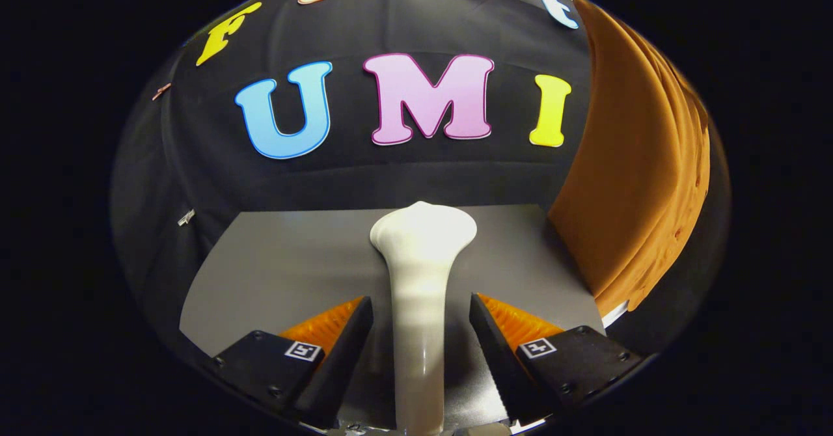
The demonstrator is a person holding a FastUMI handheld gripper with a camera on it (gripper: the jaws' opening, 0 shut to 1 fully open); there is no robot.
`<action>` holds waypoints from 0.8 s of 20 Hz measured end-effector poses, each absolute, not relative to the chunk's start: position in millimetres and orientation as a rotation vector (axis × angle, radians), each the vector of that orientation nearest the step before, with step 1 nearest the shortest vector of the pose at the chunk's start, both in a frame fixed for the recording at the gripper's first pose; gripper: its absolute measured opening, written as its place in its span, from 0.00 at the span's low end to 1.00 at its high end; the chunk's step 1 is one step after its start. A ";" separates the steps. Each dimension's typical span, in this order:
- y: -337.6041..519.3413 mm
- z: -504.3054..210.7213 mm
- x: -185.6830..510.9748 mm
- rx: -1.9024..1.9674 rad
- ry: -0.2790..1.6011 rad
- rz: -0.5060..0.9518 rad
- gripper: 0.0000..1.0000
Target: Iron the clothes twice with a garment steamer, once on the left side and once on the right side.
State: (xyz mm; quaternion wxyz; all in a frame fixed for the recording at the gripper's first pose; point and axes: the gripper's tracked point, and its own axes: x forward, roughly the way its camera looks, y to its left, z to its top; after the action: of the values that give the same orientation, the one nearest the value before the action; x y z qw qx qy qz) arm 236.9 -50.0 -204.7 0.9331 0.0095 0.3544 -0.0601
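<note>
Between the tongs [422,322], which stood apart with a gap on each side, rose the glossy white plastic garment steamer [420,280], its flared head just ahead over the grey bench [286,267]. Beyond, to the right, hung the orange cloth garment [625,176]. Closing off-centre could tip the smooth handle aside.

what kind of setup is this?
Likely a staged recording booth, not a real home: black cloth wall, bare grey table, orange garment hanging alongside. White garment steamer stands between the tool's open fingers, untouched.
</note>
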 end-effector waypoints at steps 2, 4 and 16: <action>-53.3 -215.0 239.1 0.018 0.777 -0.134 0.88; -51.3 -222.9 240.2 0.009 0.821 -0.128 0.77; -31.7 -200.6 241.2 0.032 0.732 -0.020 0.44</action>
State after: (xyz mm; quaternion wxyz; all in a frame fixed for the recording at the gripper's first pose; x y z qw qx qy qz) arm 241.2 -31.7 -200.6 0.9335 0.0155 0.3581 -0.0098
